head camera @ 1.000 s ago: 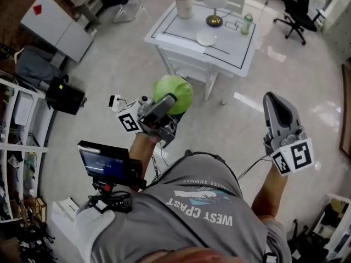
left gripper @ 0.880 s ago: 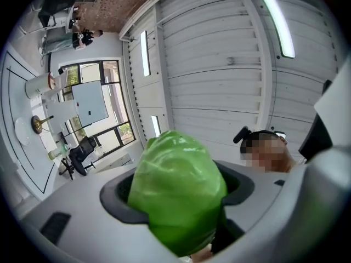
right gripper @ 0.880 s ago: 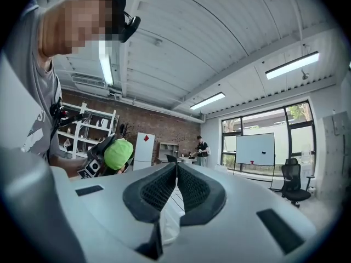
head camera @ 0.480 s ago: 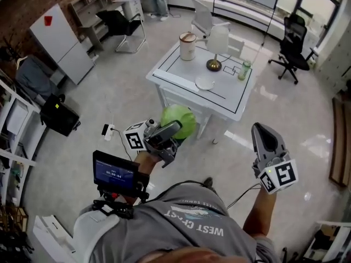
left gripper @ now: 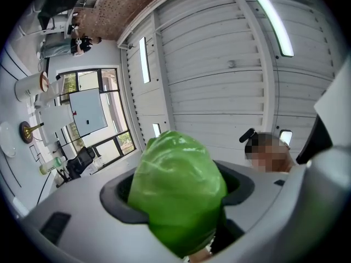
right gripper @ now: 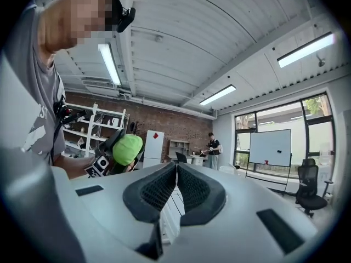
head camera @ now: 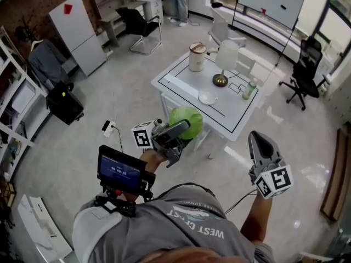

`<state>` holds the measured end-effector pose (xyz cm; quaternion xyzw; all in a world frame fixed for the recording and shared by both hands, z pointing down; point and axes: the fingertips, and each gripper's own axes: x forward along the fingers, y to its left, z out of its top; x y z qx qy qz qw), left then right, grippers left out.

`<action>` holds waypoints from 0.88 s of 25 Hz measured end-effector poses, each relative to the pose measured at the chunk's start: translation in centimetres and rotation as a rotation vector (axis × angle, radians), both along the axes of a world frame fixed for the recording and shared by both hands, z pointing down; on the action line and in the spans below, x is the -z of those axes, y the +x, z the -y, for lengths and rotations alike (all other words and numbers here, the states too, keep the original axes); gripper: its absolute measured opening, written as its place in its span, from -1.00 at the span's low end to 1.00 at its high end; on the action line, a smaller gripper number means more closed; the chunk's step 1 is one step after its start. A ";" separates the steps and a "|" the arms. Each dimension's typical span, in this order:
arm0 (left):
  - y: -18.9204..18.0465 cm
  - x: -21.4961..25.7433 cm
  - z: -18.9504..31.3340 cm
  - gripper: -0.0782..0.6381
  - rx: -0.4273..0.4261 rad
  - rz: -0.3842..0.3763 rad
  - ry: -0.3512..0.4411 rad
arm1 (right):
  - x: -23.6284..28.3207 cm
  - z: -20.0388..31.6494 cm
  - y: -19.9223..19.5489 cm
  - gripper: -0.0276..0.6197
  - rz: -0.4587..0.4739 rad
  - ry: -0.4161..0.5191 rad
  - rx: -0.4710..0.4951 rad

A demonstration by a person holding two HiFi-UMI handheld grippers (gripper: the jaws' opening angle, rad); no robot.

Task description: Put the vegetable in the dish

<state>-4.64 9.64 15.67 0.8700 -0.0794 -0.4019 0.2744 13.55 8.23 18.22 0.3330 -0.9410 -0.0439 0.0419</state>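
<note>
Two tools: both raised.
Left tool (head camera: 182, 128): gripped the green cabbage (head camera: 190, 118).
Right tool (head camera: 258, 139): jaws met, empty.
Dish (head camera: 207, 97): lay ahead, on counter (head camera: 178, 80).

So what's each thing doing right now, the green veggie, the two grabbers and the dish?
Green vegetable: clamped in the left gripper, not yet in the dish.
Left gripper: shut on the green vegetable.
Right gripper: shut, empty.
Dish: empty, on the white table.
Lamp: standing upright.

The left gripper (head camera: 185, 128) brings the vegetable (head camera: 190, 117) closer to the white table (head camera: 181, 79), now at its near edge; the right gripper (head camera: 258, 139) advances alongside.
</note>
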 end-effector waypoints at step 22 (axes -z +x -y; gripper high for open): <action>-2.7 -1.9 10.6 0.17 0.042 0.065 -0.036 | -2.5 10.2 -3.4 -0.89 0.002 -0.056 0.004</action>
